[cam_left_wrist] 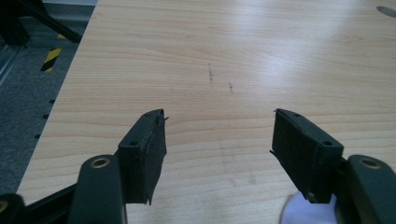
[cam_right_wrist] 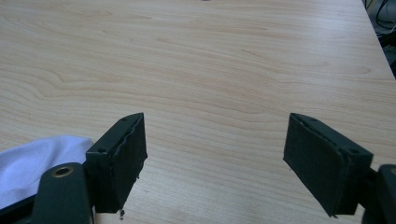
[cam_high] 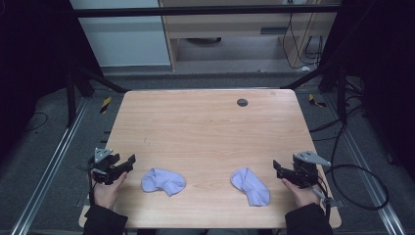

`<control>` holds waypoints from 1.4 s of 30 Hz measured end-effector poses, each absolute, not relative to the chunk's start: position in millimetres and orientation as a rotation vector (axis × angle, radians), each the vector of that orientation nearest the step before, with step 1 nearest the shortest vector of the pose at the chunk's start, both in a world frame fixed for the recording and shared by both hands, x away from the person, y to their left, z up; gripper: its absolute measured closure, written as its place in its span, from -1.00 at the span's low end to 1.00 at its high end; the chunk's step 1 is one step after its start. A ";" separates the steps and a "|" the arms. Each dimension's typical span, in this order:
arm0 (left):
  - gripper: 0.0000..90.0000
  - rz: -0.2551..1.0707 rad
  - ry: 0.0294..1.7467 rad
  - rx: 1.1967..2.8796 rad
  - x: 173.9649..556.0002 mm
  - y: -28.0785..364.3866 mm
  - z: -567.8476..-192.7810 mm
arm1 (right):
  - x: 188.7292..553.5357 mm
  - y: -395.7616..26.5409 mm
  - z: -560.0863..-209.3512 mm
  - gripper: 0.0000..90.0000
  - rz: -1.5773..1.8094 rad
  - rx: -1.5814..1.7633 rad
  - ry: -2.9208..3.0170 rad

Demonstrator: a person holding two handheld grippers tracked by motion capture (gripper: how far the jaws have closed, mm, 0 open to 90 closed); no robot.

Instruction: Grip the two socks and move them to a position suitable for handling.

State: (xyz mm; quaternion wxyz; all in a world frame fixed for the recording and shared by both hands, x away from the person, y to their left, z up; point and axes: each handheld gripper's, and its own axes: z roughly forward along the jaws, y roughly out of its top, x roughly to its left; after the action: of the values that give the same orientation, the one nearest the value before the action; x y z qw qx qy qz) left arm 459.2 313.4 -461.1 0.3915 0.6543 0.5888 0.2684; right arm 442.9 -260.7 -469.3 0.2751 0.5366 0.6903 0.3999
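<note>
So far we have nothing in hand: both lilac socks, the left sock and the right sock, lie apart on the bench, with our left claw and right claw gaping empty outside them.

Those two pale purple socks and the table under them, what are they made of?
Left sock and right sock: apparently soft knit fabric, matte, lying limp and rumpled with folds. Table: light wood-grain top, smooth with a faint sheen; grain lines show, but solid wood or laminate cannot be told.
</note>
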 end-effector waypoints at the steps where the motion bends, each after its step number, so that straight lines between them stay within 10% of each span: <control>1: -0.24 0.682 1.495 1.662 459.2 313.4 -461.1 | 442.9 -260.7 -469.3 -0.52 1.075 1.442 1.855; 42: 0.07 0.548 1.176 1.812 446.9 185.0 -434.1 | 412.4 -215.3 -448.1 -0.08 1.133 1.257 2.046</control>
State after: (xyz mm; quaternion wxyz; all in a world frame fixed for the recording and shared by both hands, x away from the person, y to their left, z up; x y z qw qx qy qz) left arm 446.9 185.0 -434.1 0.4409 0.7297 0.4737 0.2208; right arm 412.4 -215.3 -448.1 0.2411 0.4595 0.7478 0.4141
